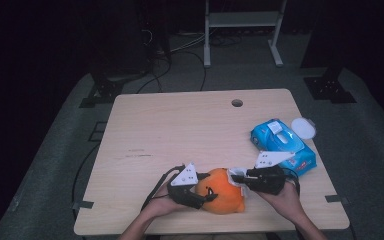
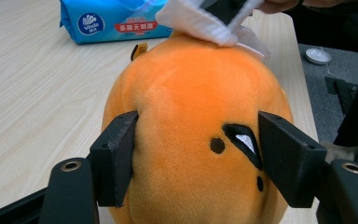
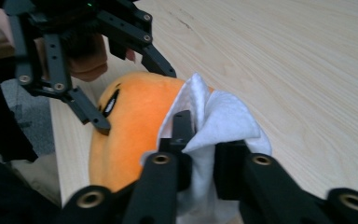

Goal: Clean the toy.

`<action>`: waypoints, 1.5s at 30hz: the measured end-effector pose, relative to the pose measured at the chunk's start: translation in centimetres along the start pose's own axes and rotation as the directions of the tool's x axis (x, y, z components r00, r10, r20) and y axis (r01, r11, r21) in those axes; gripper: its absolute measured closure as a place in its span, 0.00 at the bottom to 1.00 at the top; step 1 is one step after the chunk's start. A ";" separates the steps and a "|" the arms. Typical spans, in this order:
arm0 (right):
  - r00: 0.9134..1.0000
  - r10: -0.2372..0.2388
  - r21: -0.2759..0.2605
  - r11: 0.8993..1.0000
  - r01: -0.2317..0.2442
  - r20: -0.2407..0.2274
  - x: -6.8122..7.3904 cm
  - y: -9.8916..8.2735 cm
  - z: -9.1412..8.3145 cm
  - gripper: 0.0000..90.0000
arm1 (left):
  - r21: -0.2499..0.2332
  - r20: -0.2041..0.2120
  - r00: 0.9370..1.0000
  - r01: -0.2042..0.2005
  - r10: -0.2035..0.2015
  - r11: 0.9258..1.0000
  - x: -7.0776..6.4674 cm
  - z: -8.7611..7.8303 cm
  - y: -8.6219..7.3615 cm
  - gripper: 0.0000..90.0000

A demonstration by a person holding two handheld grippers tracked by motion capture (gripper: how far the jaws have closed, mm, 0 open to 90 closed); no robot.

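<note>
My left tongs (image 2: 196, 154) are squeezing one round, fuzzy orange plush toy (image 2: 191, 116); my right tongs (image 3: 200, 140) are pinching one soft white wipe (image 3: 219, 121).

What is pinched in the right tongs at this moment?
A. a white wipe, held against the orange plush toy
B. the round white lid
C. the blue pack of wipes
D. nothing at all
A: in the right gripper view the right tongs are closed on a folded white wipe that rests against the orange plush toy, while the blue pack of wipes lies apart on the table.
</note>
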State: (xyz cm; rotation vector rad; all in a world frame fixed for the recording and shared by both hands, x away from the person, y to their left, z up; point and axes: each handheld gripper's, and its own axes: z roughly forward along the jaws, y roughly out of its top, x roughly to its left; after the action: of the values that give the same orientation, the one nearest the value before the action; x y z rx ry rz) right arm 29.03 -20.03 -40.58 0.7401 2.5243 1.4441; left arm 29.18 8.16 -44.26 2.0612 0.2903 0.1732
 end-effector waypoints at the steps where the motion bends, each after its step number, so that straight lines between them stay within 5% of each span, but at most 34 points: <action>1: 1.000 -0.009 -0.002 1.000 0.009 0.009 0.1 0.0 -0.2 0.86 | -0.001 0.000 1.000 0.001 -0.001 1.000 0.0 0.0 0.0 0.36; 8: 0.999 -0.042 0.033 0.999 0.041 0.021 0.9 -0.4 -0.6 0.85 | 0.005 -0.007 1.000 -0.023 0.023 1.000 -0.3 0.2 0.3 0.35; 12: 0.997 -0.077 0.055 0.996 0.075 0.026 1.2 -0.1 0.3 0.95 | 0.010 -0.004 0.999 -0.050 0.050 0.999 -0.7 0.4 0.6 0.35; 17: 0.995 -0.099 0.013 0.995 0.099 0.012 1.6 1.9 1.1 0.96 | 0.011 0.002 0.998 -0.058 0.058 0.998 -0.9 0.4 0.5 0.36; 20: 0.994 -0.109 0.044 0.993 0.108 0.022 1.3 1.7 1.7 0.96 | 0.008 0.007 0.999 -0.032 0.032 0.999 -0.6 0.0 0.0 0.37; 23: 0.997 -0.068 0.033 0.997 0.067 0.025 0.6 0.7 1.2 0.96 | 0.007 0.017 1.000 -0.021 0.021 1.000 -0.4 -0.1 0.0 0.36; 28: 0.999 -0.047 0.030 0.998 0.047 0.013 0.5 -0.6 0.6 0.96 | -0.041 0.041 0.998 0.057 -0.056 0.998 0.0 -0.4 1.1 0.17; 31: 0.998 -0.054 0.026 0.998 0.054 0.009 0.8 -0.9 0.3 0.96 | -0.021 0.030 0.994 0.110 -0.109 0.994 0.6 0.0 1.0 0.11; 34: 0.997 -0.069 0.031 0.997 0.068 0.018 0.9 -0.8 0.1 0.96 | 0.012 0.041 0.989 0.143 -0.143 0.990 0.7 0.7 0.6 0.17; 38: 0.995 -0.097 0.026 0.995 0.097 0.021 1.4 0.4 0.5 0.96 | 0.008 0.007 0.997 0.077 -0.077 0.997 0.3 0.4 1.0 0.37; 41: 0.993 -0.118 0.011 0.993 0.118 0.010 1.8 1.3 1.1 0.96 | -0.016 -0.035 0.999 0.022 -0.023 1.000 0.0 0.2 1.4 0.43; 45: 0.992 -0.124 -0.032 0.992 0.124 0.013 1.5 2.6 1.6 0.96 | -0.044 -0.149 0.987 -0.062 0.055 0.997 -0.3 -0.2 2.0 0.45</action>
State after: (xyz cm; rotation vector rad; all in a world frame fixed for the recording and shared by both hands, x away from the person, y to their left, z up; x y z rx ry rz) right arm 29.17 -17.00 -39.03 0.5734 2.4832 1.4326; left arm 29.13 7.32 -42.41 2.0136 0.3130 0.3663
